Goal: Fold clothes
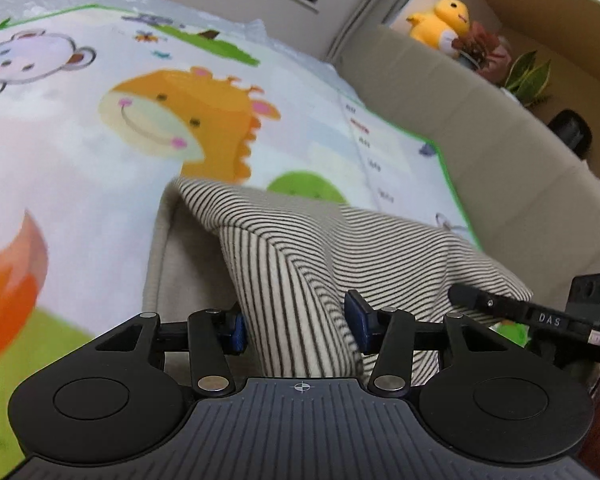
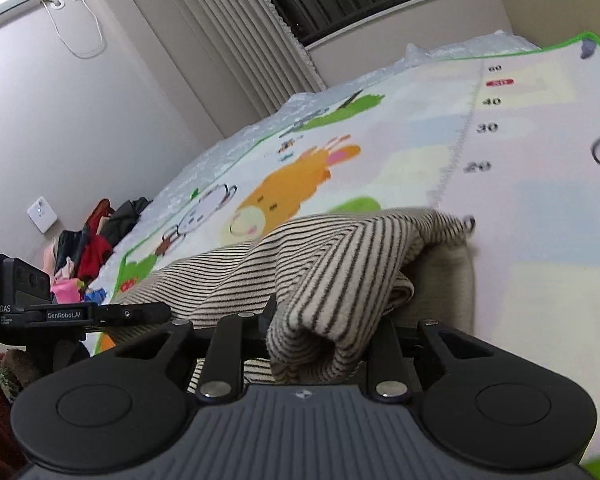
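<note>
Nearest my left wrist camera, the left gripper [image 1: 300,322] is straddling a bunched fold of the striped garment [image 1: 300,240]. Its blue pads [image 1: 359,316] are standing apart with the cloth between them, and I cannot tell whether they are pressing it.

On the right wrist view, the right gripper [image 2: 316,332] is holding a rolled wad of the same striped garment [image 2: 340,264] — its jaws are drawn in against the cloth on both sides, gripping it.

The garment is lying on the cartoon play mat [image 1: 80,152], with its near edge lifted by both grippers and its plain beige inner side showing at the left in my left view. The mat's giraffe print [image 1: 188,116] is lying just beyond the garment. A pile of clothes [image 2: 88,244] is sitting at the far left of the right view — well apart from the garment.
</note>
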`<state>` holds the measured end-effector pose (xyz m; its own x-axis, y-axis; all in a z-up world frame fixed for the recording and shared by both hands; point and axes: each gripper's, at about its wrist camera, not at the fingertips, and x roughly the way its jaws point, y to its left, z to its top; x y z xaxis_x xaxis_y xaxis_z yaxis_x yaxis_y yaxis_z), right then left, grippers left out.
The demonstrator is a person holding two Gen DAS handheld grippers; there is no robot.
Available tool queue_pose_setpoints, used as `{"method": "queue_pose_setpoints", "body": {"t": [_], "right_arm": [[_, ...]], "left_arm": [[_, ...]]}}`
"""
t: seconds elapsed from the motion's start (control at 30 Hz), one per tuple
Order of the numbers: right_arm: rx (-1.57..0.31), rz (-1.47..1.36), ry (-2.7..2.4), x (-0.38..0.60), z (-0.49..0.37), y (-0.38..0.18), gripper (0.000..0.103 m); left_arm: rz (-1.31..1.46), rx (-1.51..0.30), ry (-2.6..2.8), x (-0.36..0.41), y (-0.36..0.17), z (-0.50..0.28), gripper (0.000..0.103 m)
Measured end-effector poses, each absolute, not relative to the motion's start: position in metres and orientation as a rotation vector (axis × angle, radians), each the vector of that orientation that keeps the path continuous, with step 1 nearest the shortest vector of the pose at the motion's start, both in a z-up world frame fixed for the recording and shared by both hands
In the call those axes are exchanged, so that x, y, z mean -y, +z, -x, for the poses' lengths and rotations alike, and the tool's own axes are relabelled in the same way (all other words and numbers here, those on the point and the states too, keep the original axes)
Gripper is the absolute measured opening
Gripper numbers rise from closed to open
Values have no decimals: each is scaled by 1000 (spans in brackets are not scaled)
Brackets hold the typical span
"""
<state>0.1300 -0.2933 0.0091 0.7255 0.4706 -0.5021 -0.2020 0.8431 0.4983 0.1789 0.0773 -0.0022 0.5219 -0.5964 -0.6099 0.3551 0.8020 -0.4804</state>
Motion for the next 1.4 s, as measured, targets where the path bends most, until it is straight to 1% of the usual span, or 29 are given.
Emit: {"method": "queue_pose_setpoints", "body": {"t": [0.03, 0.1, 0.13, 0.23, 0.37, 0.4, 0.43, 0.47, 0.53, 0.6, 0.63, 0.67, 0.7, 0.73, 0.77, 0.8, 0.83, 0.9, 0.97, 1.0, 1.07, 1.13, 1.17, 1.27, 1.37, 1.4], "right_arm": [[-672, -431, 376, 293, -128, 5, 24], [-691, -428, 360, 293, -123, -3, 26], [-698, -428, 350, 292, -122, -9, 28], [-714, -434, 326, 292, -118, -23, 33], [-696, -443, 309, 295, -110, -24, 37], [-695, -425, 299, 294, -107, -23, 41], [-697, -405, 285, 294, -105, -21, 49], [-698, -385, 271, 293, -103, -20, 52], [-696, -375, 254, 296, -97, -15, 54], [-672, -395, 234, 304, -90, -8, 54], [-647, -411, 220, 309, -87, -2, 55], [-623, -427, 206, 314, -84, 3, 55], [-596, -435, 196, 318, -81, 8, 55], [-566, -434, 189, 320, -80, 15, 51], [-537, -415, 192, 319, -80, 21, 42], [-508, -374, 205, 315, -80, 29, 26], [-485, -346, 220, 310, -83, 35, 23], [-452, -321, 256, 299, -96, 42, 23], [-427, -296, 289, 286, -109, 46, 23], [-436, -276, 300, 278, -120, 41, 24], [-519, -234, 295, 262, -141, 17, 29], [-596, -192, 266, 254, -154, -19, 30], [-579, -187, 272, 254, -151, -28, 30], [-513, -234, 292, 264, -136, -28, 30], [-505, -242, 303, 265, -133, -32, 31], [-506, -245, 307, 265, -134, -31, 33]], "left_arm": [[301, -858, -566, -77, -7, -176, 51], [260, -872, -531, -76, -15, -170, 56], [237, -874, -513, -75, -18, -168, 58], [200, -848, -500, -74, -18, -160, 60], [149, -822, -482, -68, -18, -151, 69], [148, -816, -479, -68, -18, -150, 69], [150, -812, -477, -69, -19, -148, 71], [155, -810, -475, -69, -19, -146, 73], [156, -808, -476, -70, -18, -143, 76], [150, -807, -476, -70, -17, -140, 81], [144, -806, -477, -70, -16, -139, 85], [137, -804, -477, -69, -14, -137, 88], [132, -796, -475, -69, -11, -134, 88], [134, -773, -470, -70, -6, -131, 88], [138, -746, -465, -71, 1, -127, 88], [155, -699, -461, -72, 10, -123, 89], [171, -652, -456, -73, 19, -119, 90], [208, -573, -474, -68, 35, -116, 91], [245, -512, -511, -60, 47, -116, 96], [256, -530, -535, -52, 44, -121, 96], [277, -573, -576, -38, 35, -130, 96], [270, -706, -544, -28, 9, -136, 96], [253, -749, -543, -25, -5, -135, 96], [115, -675, -570, -20, -21, -112, 96], [67, -693, -561, -16, -16, -105, 99], [88, -711, -559, -18, -14, -106, 100]]}}
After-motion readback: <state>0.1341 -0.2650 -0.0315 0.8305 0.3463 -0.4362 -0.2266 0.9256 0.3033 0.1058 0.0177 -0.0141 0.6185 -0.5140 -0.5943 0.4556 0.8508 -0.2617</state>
